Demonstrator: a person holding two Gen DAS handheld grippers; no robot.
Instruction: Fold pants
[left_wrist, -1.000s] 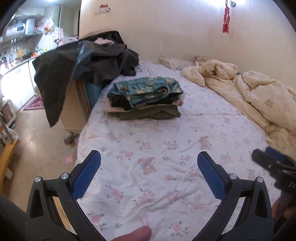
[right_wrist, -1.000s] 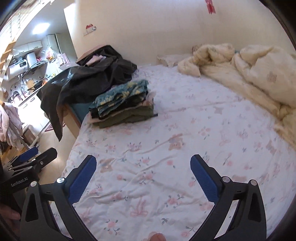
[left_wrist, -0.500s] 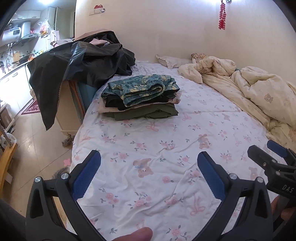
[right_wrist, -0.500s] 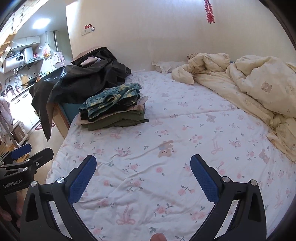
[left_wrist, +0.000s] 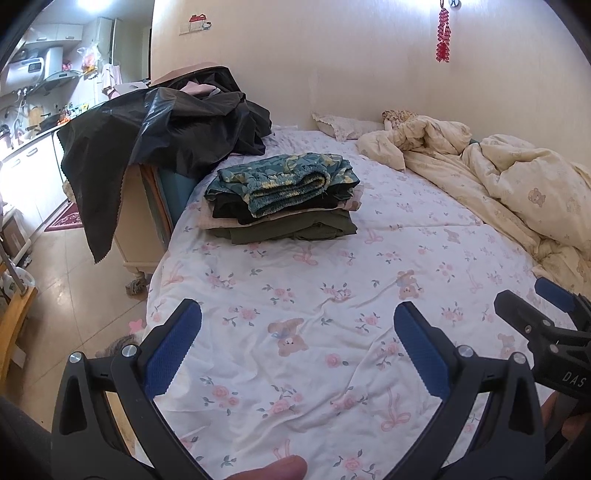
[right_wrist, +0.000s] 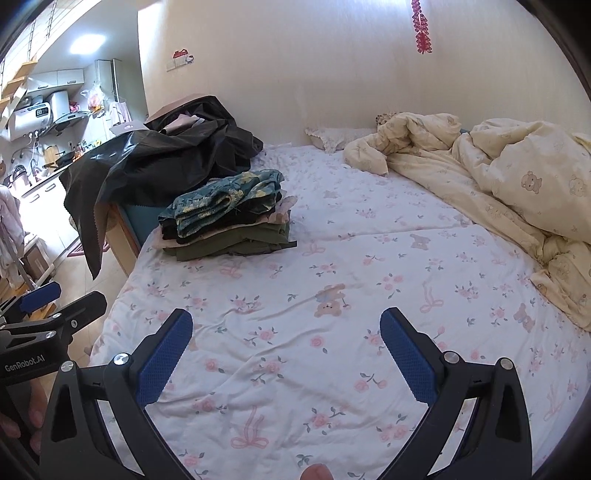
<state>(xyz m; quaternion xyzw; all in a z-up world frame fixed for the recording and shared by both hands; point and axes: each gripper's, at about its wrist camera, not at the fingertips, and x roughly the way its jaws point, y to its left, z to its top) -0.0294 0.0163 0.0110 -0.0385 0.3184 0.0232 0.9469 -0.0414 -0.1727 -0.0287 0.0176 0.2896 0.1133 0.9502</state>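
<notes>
A stack of folded pants lies on the floral bed sheet near the bed's left edge, with a teal patterned pair on top; it also shows in the right wrist view. My left gripper is open and empty, above the sheet well short of the stack. My right gripper is open and empty, also above bare sheet. The right gripper shows at the right edge of the left wrist view. The left gripper shows at the left edge of the right wrist view.
A heap of dark clothes covers a cabinet beside the bed's left side. A crumpled cream duvet fills the bed's right side. A pillow lies at the wall. Tiled floor and a kitchen are at left.
Both grippers have pulled back and risen from the bed; the stack and sheet look farther and more of the room shows. Both stay open and empty.
</notes>
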